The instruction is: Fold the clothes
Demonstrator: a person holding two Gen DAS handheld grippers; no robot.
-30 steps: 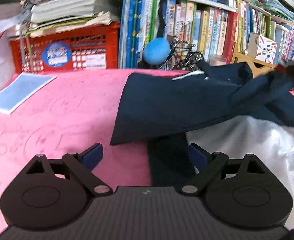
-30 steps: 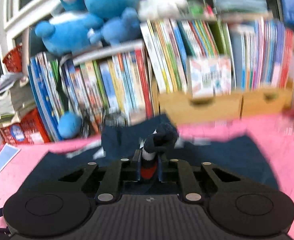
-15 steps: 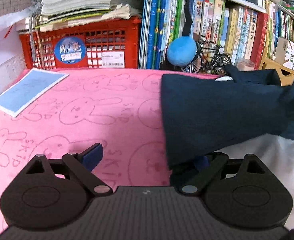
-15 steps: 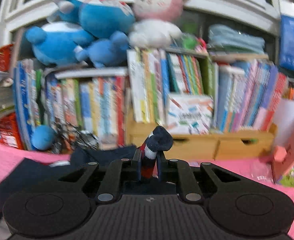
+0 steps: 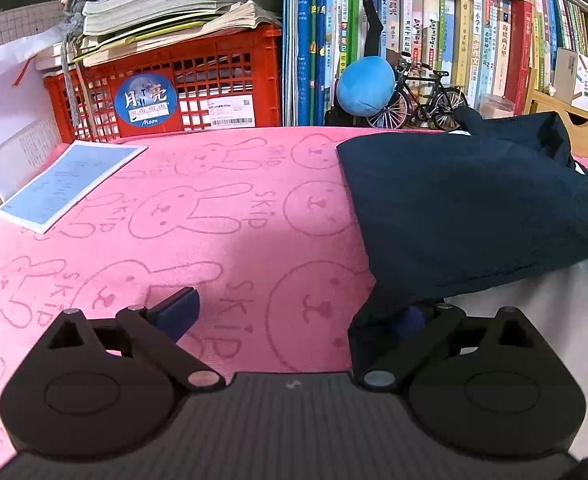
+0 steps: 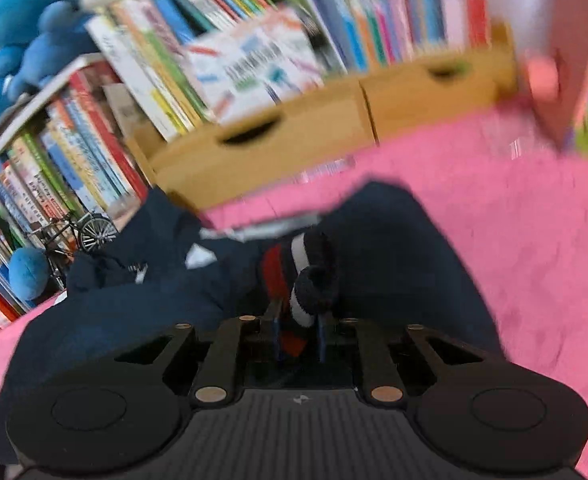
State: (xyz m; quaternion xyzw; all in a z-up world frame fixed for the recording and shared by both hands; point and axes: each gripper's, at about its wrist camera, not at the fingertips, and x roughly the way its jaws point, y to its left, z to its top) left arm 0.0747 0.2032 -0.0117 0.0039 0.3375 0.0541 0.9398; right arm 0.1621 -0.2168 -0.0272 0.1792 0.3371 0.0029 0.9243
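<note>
Our right gripper (image 6: 298, 340) pinches the limp jacket's (image 5: 462, 216) striped cuff (image 6: 302, 276); left gripper (image 5: 294, 316) gapes wide, empty, at its hem.

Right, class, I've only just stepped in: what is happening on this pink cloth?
A person holding a claw in each hand is folding a navy garment on the pink bunny-print cloth. The right claw is shut on the garment's striped cuff, above the rest of the fabric. The left claw is open, low by the garment's near edge, which drapes over one of its fingers. The fold is unfinished.
</note>
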